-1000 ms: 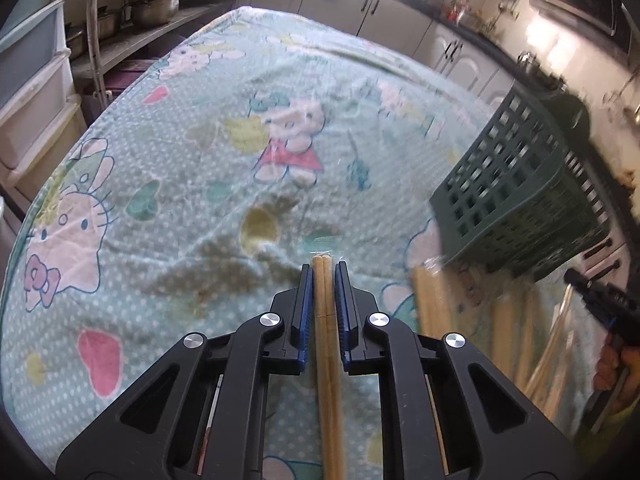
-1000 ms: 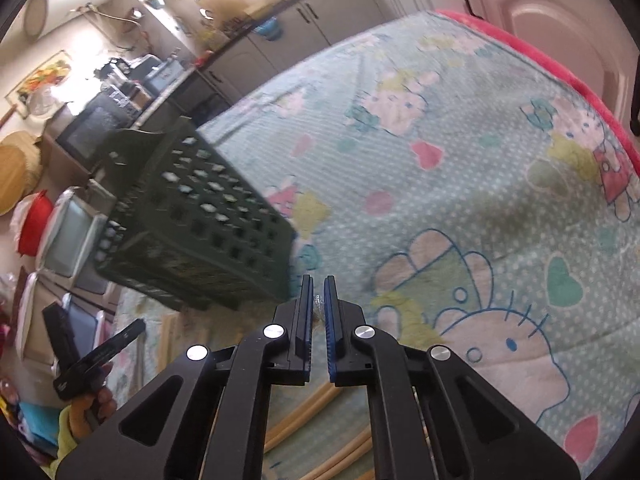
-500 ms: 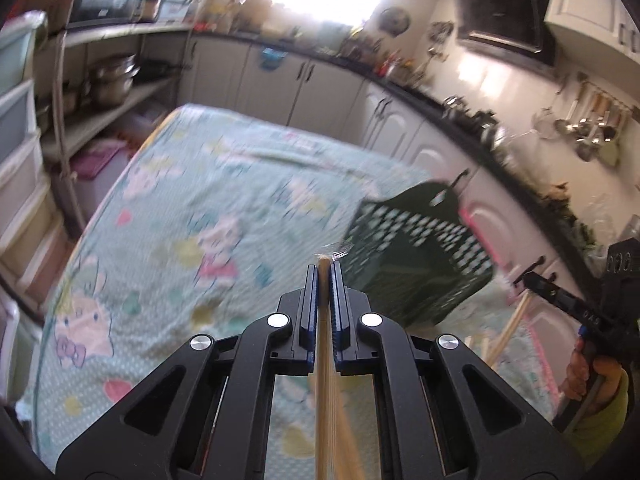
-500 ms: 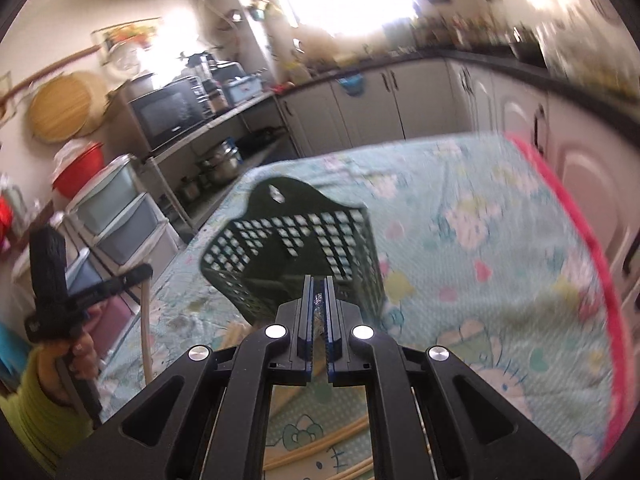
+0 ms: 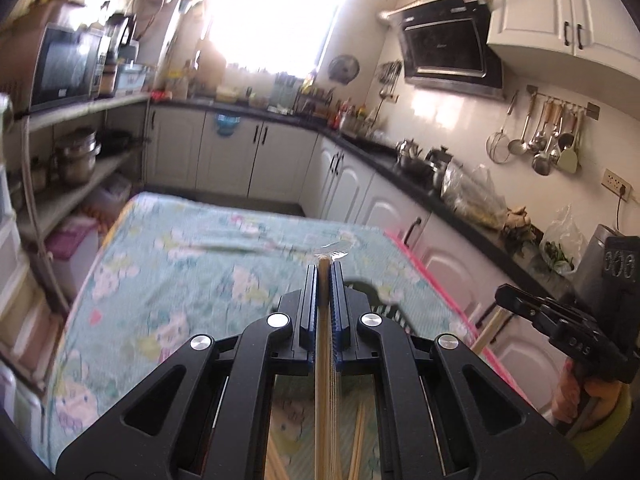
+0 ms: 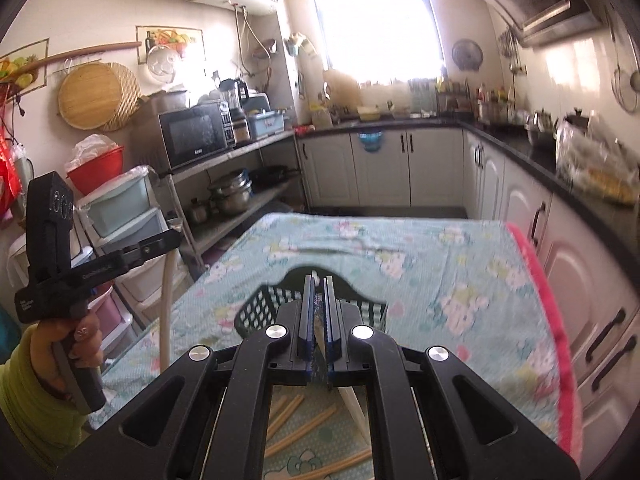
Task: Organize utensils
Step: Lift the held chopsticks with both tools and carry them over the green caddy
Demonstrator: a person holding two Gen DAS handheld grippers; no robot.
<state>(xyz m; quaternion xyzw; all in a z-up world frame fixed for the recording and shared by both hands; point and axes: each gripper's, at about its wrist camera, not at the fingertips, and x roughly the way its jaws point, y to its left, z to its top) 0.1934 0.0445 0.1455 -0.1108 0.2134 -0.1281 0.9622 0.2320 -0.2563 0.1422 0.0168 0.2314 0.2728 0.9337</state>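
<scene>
- Left wrist view: the left gripper (image 5: 324,276) has its fingers (image 5: 310,300) clamped on a wrapped pair of chopsticks (image 5: 322,360), the stick running back between them, tip just past the fingertips.
- Right gripper (image 6: 318,286) fingers are pinched on another wrapped chopstick pack (image 6: 320,320).
- The green basket (image 6: 260,308) sits just beyond and below the right fingers on the bench (image 6: 440,248).
- Loose chopsticks (image 6: 304,432) lie below the fingers.
</scene>
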